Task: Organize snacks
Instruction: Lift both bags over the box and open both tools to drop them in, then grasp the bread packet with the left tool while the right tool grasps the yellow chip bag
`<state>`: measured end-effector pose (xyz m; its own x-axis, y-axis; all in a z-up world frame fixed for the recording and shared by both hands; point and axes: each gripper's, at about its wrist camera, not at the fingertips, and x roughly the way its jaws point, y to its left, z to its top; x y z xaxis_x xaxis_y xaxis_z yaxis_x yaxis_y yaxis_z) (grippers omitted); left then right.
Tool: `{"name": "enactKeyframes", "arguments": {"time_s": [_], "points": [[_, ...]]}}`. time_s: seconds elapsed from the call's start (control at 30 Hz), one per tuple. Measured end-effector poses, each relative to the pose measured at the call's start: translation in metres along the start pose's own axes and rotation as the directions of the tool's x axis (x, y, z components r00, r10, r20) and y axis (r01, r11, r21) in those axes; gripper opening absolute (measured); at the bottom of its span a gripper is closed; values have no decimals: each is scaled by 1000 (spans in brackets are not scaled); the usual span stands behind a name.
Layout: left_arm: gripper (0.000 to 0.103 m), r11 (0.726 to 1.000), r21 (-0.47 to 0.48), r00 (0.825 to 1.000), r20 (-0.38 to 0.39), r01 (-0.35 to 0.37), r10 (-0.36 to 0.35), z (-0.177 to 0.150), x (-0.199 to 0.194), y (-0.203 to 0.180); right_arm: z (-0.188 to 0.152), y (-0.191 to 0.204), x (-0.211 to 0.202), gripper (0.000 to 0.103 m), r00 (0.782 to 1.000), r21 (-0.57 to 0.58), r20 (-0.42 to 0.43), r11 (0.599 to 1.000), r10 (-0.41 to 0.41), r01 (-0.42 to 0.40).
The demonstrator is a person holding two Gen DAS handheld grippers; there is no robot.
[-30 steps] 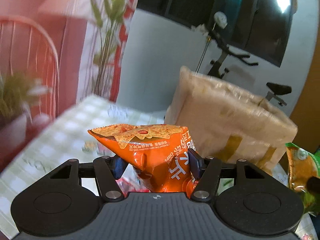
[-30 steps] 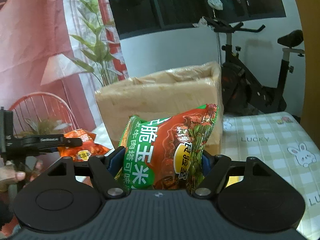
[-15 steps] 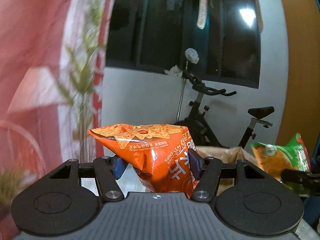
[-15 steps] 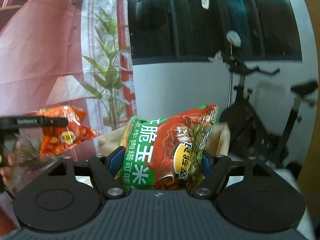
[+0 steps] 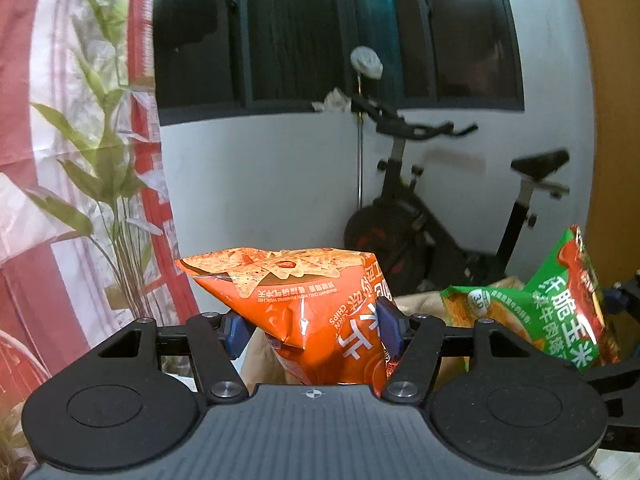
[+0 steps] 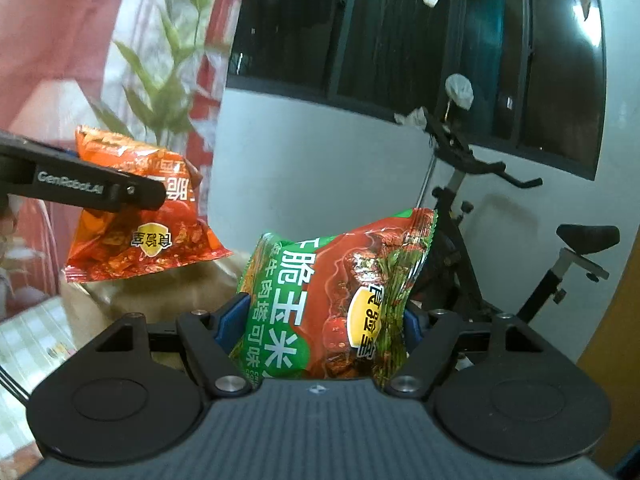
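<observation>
My left gripper [image 5: 312, 332] is shut on an orange corn chips bag [image 5: 304, 304], its blue pads pressing both sides. In the right wrist view the same orange bag [image 6: 140, 236] hangs at the left under a black finger [image 6: 132, 194] of the left gripper. My right gripper [image 6: 322, 318] is shut on a green and red snack bag [image 6: 332, 292]. That green bag [image 5: 560, 316] also shows at the right of the left wrist view. Both bags hang in the air over the top of a brown cardboard box [image 6: 188, 292], which is mostly hidden behind them.
A black exercise bike [image 5: 432, 216] stands behind the box against a white wall under a dark window [image 5: 320, 28]. A leafy plant [image 5: 100, 168] and red drapery fill the left. A checked tablecloth [image 6: 28, 332] shows low at the left. An orange wall [image 5: 608, 120] is at the right.
Both grippers have risen and swung with their bags held. The box has dropped from the middle of each view to low behind the bags, and the two bags have drawn closer together.
</observation>
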<state>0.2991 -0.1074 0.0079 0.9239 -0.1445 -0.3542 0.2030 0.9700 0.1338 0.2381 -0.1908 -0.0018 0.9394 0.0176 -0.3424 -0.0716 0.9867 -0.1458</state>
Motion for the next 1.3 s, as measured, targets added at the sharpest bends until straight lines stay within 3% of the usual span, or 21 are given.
{"name": "enactKeyframes", "arguments": {"time_s": [0.17,0.23,0.27,0.37,0.7,0.87,1.13,1.3], "points": [[72,998,-10,997,-55,58,-58,-7,22,7,-10,-5,20,77,998,46,-64,999,4,-1],[89,997,-30,995,-67,73,-74,-11,22,14,-11,-7,24,80,997,59,-81,998,9,-4],[90,996,-36,995,-64,77,-79,-12,21,17,-13,-8,24,79,996,63,-89,998,21,-16],[91,996,-54,996,-52,73,-76,-11,18,25,-10,-11,24,91,992,79,-108,995,62,-54],[91,998,-30,997,-59,57,-59,-14,-25,50,-6,-19,-4,92,992,156,-73,984,98,-86],[90,994,-99,997,-40,54,-58,-22,-68,89,-5,-22,-33,92,989,177,-55,976,140,-129],[90,985,-168,997,-67,30,-42,-73,-122,123,-24,-20,-79,92,978,211,-31,958,204,-193],[90,988,-150,995,-80,40,-52,-120,-138,117,-52,-11,-99,92,983,233,-40,958,182,-168]]}}
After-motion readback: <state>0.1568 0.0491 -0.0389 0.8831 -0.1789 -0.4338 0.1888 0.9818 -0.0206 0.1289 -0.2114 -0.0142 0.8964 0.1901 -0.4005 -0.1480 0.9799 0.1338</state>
